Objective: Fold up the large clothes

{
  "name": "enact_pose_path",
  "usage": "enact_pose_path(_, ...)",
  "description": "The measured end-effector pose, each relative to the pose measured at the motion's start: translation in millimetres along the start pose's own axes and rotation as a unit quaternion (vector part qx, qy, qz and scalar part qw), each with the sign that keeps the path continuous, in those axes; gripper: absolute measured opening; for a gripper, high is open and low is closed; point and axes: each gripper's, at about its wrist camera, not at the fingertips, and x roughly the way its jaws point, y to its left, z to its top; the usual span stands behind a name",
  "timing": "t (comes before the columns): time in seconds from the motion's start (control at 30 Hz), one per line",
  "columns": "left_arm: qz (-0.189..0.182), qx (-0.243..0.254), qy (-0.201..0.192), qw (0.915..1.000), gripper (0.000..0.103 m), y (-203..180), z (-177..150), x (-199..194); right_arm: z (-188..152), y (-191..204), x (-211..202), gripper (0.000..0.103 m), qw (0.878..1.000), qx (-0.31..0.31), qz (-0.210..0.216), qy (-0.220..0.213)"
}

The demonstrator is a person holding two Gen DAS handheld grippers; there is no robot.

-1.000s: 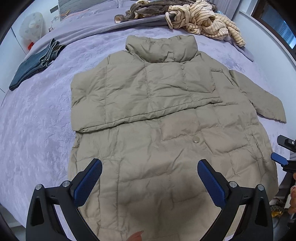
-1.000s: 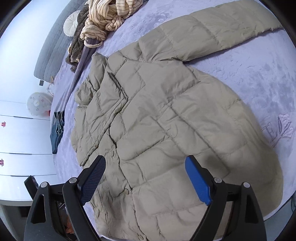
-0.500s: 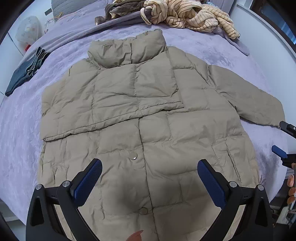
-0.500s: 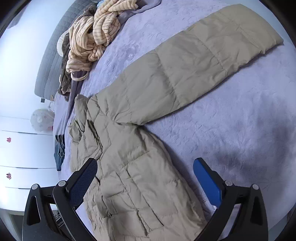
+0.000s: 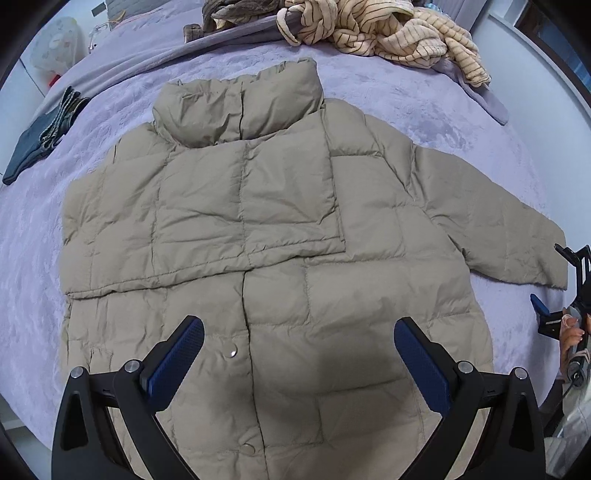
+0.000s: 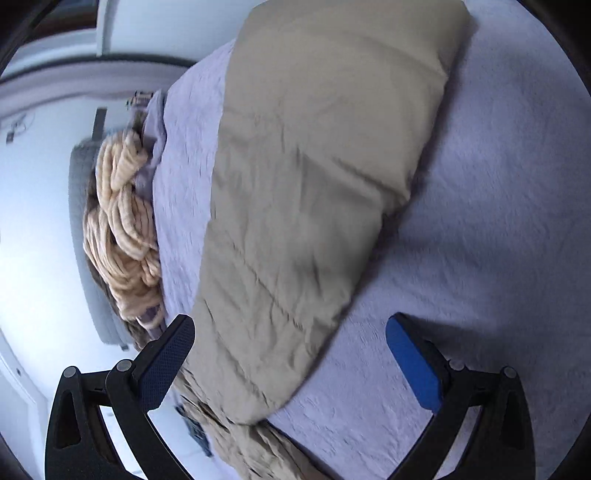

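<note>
A large khaki puffer jacket [image 5: 280, 280] lies front up on the purple bedspread [image 5: 461, 122], collar at the far side. Its left sleeve is folded across the chest [image 5: 207, 221]. Its right sleeve [image 5: 491, 221] lies spread out to the right. My left gripper [image 5: 299, 354] is open and empty above the jacket's lower front. My right gripper [image 6: 291, 354] is open and empty, low over that spread sleeve [image 6: 314, 192], with the sleeve running between its fingers. It also shows at the right edge of the left wrist view [image 5: 565, 291].
A heap of striped cream clothes [image 5: 388, 26] lies at the head of the bed, also seen in the right wrist view [image 6: 122, 229]. Folded dark jeans [image 5: 40, 140] lie at the far left. The bed's right edge is near the sleeve cuff.
My right gripper has swung right and down from over the jacket body to close above the spread sleeve. My left gripper has shifted right and closer over the jacket's front.
</note>
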Motion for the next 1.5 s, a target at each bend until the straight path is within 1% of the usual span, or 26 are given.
enact_pose_path(0.1, 0.009, -0.004, -0.018, 0.9998, 0.103, -1.1, 14.1, -2.4, 20.2, -6.7, 5.9, 0.103, 0.994, 0.068, 0.077, -0.02)
enact_pose_path(0.17, 0.014, -0.012, -0.034, 0.9993, 0.103, 2.1, 23.7, -5.6, 27.2, -7.4, 9.7, 0.095, 0.988, 0.104, 0.114, -0.029)
enact_pose_path(0.2, 0.015, -0.017, -0.04, 0.9989, 0.103, 5.1, 28.7, -7.5, 28.3, -6.3, 12.6, 0.073, 0.984, 0.118, 0.129, -0.029)
enact_pose_path(0.23, 0.017, -0.021, -0.045, 0.9986, 0.103, 8.7, 32.8, -8.8, 30.2, -4.3, 16.9, 0.038, 0.981, 0.128, 0.142, -0.022)
enact_pose_path(0.3, 0.022, -0.026, -0.054, 0.998, 0.103, 17.3, 39.6, -12.1, 29.3, 5.0, 24.4, 0.009, 0.982, 0.12, 0.146, -0.006)
enact_pose_path(0.33, 0.025, -0.028, -0.057, 0.9977, 0.103, 21.8, 41.8, -13.3, 28.3, 14.4, 25.1, 0.008, 0.983, 0.105, 0.15, -0.003)
enact_pose_path(0.43, 0.033, -0.035, -0.066, 0.9967, 0.103, 38.3, 44.5, -15.5, 19.8, 46.8, 25.7, 0.008, 0.982, 0.058, 0.182, 0.01)
enact_pose_path(0.5, 0.037, -0.039, -0.068, 0.9962, 0.103, 51.6, 45.0, -14.6, 9.6, 82.5, 30.8, 0.008, 0.978, 0.015, 0.204, 0.03)
enact_pose_path(0.6, 0.048, -0.044, -0.071, 0.9954, 0.103, 72.1, 43.7, -10.4, -14.9, 139.0, 41.9, 0.008, 0.974, -0.067, 0.209, 0.062)
enact_pose_path(0.67, 0.051, -0.052, -0.072, 0.9947, 0.103, 87.4, 42.0, -7.1, -42.7, 182.4, 53.2, 0.008, 0.965, -0.139, 0.2, 0.096)
enact_pose_path(0.73, 0.048, -0.065, -0.074, 0.994, 0.103, 105.5, 40.4, -5.0, -82.4, 226.2, 68.2, 0.008, 0.951, -0.22, 0.182, 0.117)
enact_pose_path(0.77, 0.048, -0.07, -0.075, 0.9936, 0.103, 113.4, 39.1, -4.2, -107.4, 242.4, 74.3, 0.008, 0.941, -0.266, 0.168, 0.125)
enact_pose_path(0.8, 0.048, -0.074, -0.076, 0.9932, 0.103, 122.1, 38.5, -3.1, -132.3, 259.8, 83.3, 0.008, 0.929, -0.311, 0.151, 0.132)
enact_pose_path(0.87, 0.051, -0.081, -0.077, 0.9924, 0.103, 138.5, 37.6, -0.8, -188.0, 287.6, 105.1, 0.008, 0.899, -0.397, 0.117, 0.147)
enact_pose_path(0.93, 0.052, -0.087, -0.08, 0.9916, 0.103, 156.4, 37.5, 0.6, -239.5, 294.6, 126.8, 0.008, 0.87, -0.453, 0.093, 0.169)
enact_pose_path(0.97, 0.054, -0.09, -0.083, 0.9911, 0.103, 164.4, 37.5, 1.3, -270.5, 297.7, 145.1, 0.008, 0.853, -0.482, 0.075, 0.186)
enact_pose_path(1.0, 0.057, -0.092, -0.085, 0.9905, 0.103, 173.1, 37.1, 2.0, -294.1, 295.9, 160.5, 0.008, 0.84, -0.503, 0.056, 0.197)
enact_pose_path(1.07, 0.06, -0.099, -0.088, 0.9893, 0.103, 189.7, 35.3, 3.7, -334.1, 284.2, 194.2, 0.008, 0.816, -0.538, 0.007, 0.213)
enact_pose_path(1.1, 0.062, -0.103, -0.089, 0.9887, 0.103, 197.6, 34.3, 5.4, -348.9, 271.4, 204.0, 0.008, 0.808, -0.546, -0.011, 0.221)
enact_pose_path(1.17, 0.064, -0.11, -0.089, 0.9879, 0.103, 211.0, 31.8, 9.9, -370.7, 248.3, 231.0, 0.008, 0.801, -0.546, -0.058, 0.239)
enact_pose_path(1.3, 0.061, -0.117, -0.087, 0.9875, 0.103, 225.3, 25.8, 22.0, -374.5, 222.3, 255.3, 0.009, 0.803, -0.534, -0.106, 0.243)
enact_pose_path(1.37, 0.053, -0.117, -0.083, 0.9883, 0.103, 226.1, 24.4, 29.2, -375.3, 213.9, 250.4, 0.019, 0.799, -0.538, -0.12, 0.24)
enact_pose_path(1.4, 0.047, -0.117, -0.08, 0.9888, 0.103, 226.0, 24.6, 33.7, -374.8, 213.5, 249.8, 0.04, 0.798, -0.537, -0.127, 0.242)
enact_pose_path(1.43, 0.042, -0.117, -0.078, 0.9892, 0.103, 225.5, 25.5, 36.2, -373.2, 215.7, 246.6, 0.067, 0.8, -0.532, -0.125, 0.248)
enact_pose_path(1.47, 0.036, -0.118, -0.077, 0.9894, 0.103, 224.6, 26.5, 38.3, -370.6, 217.5, 240.6, 0.073, 0.805, -0.524, -0.114, 0.255)
enact_pose_path(1.5, 0.028, -0.12, -0.079, 0.9892, 0.103, 225.1, 27.9, 39.5, -367.2, 220.0, 233.0, 0.075, 0.809, -0.517, -0.105, 0.26)
